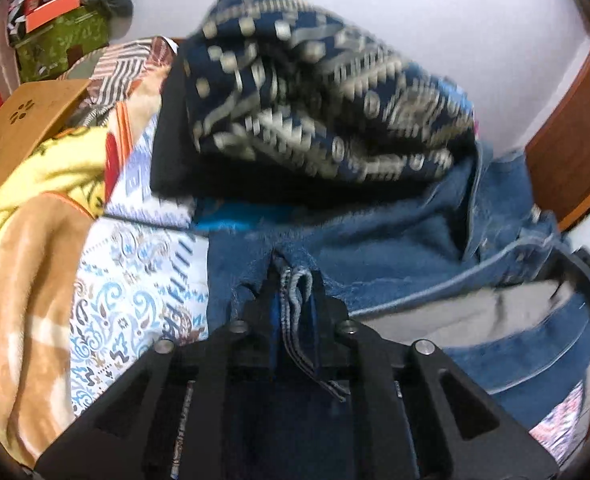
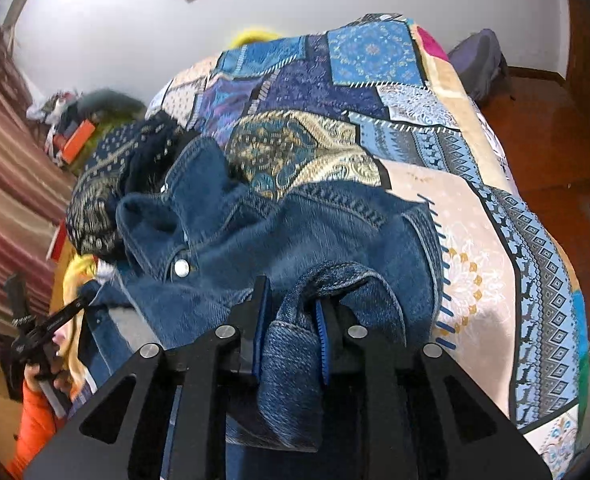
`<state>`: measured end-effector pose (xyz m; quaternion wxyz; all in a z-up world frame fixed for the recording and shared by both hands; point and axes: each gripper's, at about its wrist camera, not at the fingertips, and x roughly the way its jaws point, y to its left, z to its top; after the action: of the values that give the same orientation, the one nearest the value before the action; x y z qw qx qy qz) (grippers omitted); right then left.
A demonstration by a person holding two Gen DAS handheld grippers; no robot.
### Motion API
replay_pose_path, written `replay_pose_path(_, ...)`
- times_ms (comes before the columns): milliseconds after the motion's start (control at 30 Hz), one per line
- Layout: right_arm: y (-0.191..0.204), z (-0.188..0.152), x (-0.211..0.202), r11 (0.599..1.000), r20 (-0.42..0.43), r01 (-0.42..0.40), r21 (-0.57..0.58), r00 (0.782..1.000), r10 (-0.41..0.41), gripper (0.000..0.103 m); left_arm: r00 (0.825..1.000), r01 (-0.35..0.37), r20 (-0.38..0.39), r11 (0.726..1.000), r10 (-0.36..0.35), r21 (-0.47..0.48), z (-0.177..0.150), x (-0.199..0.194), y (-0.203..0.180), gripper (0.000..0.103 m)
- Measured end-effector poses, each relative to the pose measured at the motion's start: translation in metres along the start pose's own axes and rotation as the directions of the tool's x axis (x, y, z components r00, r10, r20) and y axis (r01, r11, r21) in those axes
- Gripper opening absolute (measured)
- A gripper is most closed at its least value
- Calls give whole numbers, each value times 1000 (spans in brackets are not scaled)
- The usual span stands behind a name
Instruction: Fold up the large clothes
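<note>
A blue denim jacket lies bunched on the bed, its collar and a metal button facing up in the right wrist view. My left gripper is shut on a folded seam edge of the denim, which runs back between the fingers. My right gripper is shut on a thick rolled fold of the same jacket. In the right wrist view the left gripper shows at the jacket's left end, held by a hand with an orange sleeve.
A dark blue patterned garment is piled just beyond the jacket. A patchwork bedspread covers the bed, with a yellow and tan blanket and a wooden tray at the left. A wooden bed frame stands at the right.
</note>
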<state>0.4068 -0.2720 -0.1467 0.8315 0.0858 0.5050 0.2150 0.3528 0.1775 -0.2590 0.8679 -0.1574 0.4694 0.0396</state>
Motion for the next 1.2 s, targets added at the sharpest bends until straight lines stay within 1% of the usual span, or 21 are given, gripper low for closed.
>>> replay_pose_path(33, 0, -2, -4, 1000, -9, 9, -12, 1000, -9, 24, 1000, -9, -5, 1000, 9, 9, -2, 1, 0, 16)
replay_pose_path(67, 1, -3, -10, 1000, -13, 22, -21, 1000, -23, 28, 1000, -15, -7, 1000, 15, 17, -5, -1, 1, 19)
replay_pose_path(133, 3, -6, -24, 998, -1, 49, -41, 999, -49, 35, 1000, -13, -5, 1000, 13, 20, -9, -7, 2, 24)
replay_pose_path(200, 5, -9, -40, 995, 33, 80, -59, 996, -78, 48, 1000, -8, 6, 1000, 7, 14, -12, -20, 6, 25)
replay_pose_path(267, 7, -13, -57, 992, 75, 105, -64, 992, -100, 50, 999, -16, 34, 1000, 15, 12, -14, -39, 9, 26)
replay_pose_path(333, 12, -18, -70, 989, 97, 126, -75, 988, -119, 50, 998, -22, 55, 1000, 22, 13, -15, -55, 9, 26)
replay_pose_path(400, 20, -26, -80, 984, 109, 148, -102, 985, -137, 50, 998, -6, 70, 1000, 6, 5, -17, -71, 8, 26)
replay_pose_path(467, 33, -37, -87, 971, 124, 180, -157, 979, -161, 50, 997, 10, 71, 1000, -11, 6, -21, -83, 5, 26)
replay_pose_path(533, 47, -48, -87, 956, 125, 196, -219, 977, -171, 50, 997, 20, 77, 999, -23, 33, -28, -93, -4, 26)
replay_pose_path(633, 66, -65, -81, 937, 104, 187, -297, 981, -163, 50, 997, 31, 67, 996, -36, 85, -39, -99, -20, 26)
replay_pose_path(733, 77, -77, -69, 925, 67, 162, -344, 987, -148, 50, 997, 79, 14, 991, -81, 106, -52, -90, -36, 29)
replay_pose_path(800, 81, -83, -63, 925, 48, 151, -348, 988, -144, 50, 994, 105, -24, 987, -103, 123, -62, -81, -47, 30)
replay_pose_path(900, 84, -84, -47, 926, 6, 146, -349, 988, -154, 50, 992, 116, -79, 977, -104, 178, -74, -60, -66, 30)
replay_pose_path(967, 86, -83, -37, 916, -5, 169, -365, 983, -184, 50, 988, 126, -111, 974, -106, 187, -78, -44, -75, 30)
replay_pose_path(1033, 89, -81, -30, 899, -11, 189, -395, 978, -210, 50, 987, 125, -122, 975, -104, 182, -77, -31, -80, 31)
replay_pose_path(1100, 92, -76, -21, 892, -38, 180, -415, 976, -214, 54, 986, 132, -126, 976, -111, 172, -72, -19, -82, 34)
replay_pose_path(1133, 93, -72, -14, 891, -55, 168, -422, 976, -210, 54, 986, 131, -124, 977, -111, 167, -67, -13, -82, 41)
replay_pose_path(1200, 97, -62, 0, 887, -87, 150, -436, 974, -208, 54, 985, 135, -128, 979, -116, 151, -52, 1, -81, 41)
